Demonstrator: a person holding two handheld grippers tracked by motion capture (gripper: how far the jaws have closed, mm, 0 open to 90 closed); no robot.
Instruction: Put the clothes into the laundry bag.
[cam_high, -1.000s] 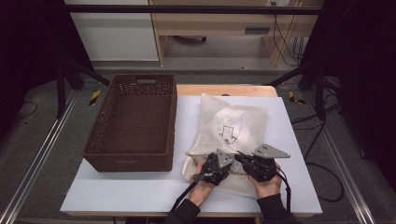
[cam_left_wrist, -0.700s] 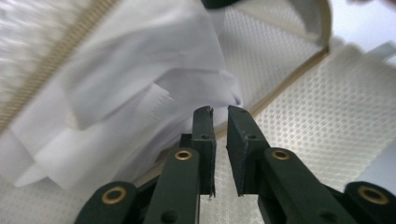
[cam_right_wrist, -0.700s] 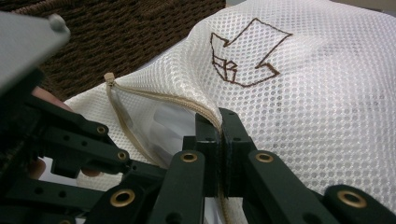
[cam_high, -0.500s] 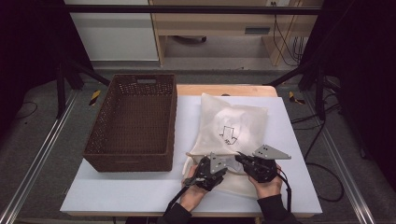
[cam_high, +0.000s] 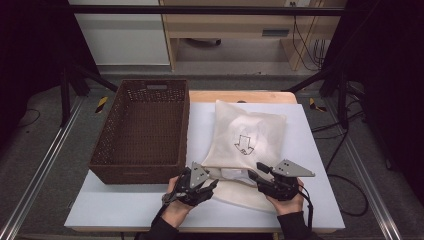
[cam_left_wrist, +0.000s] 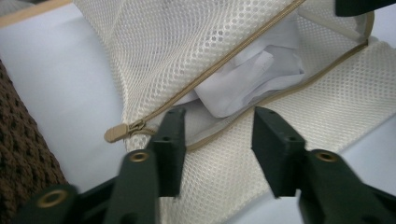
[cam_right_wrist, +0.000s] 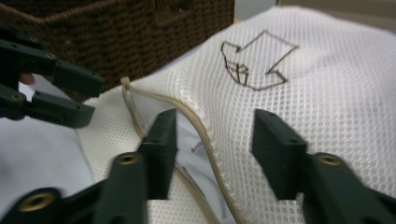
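Note:
A cream mesh bag with a drawn arrow lies on the white table. Its zipper is open along the near edge, and white cloth shows inside. In the left gripper view the left gripper stands open just in front of that opening, with the tan zipper pull to the left of its jaws. The right gripper is open too, its jaws astride the raised upper zipper edge. From above, the left gripper and the right gripper face each other across the bag's near end.
A brown wicker basket, empty, stands on the table directly left of the bag. Bare white table runs along the front edge. A wooden shelf unit and cables lie beyond the table.
The left gripper has drawn back to the left, away from the right gripper and off the bag's middle. The right gripper has stayed about where it was.

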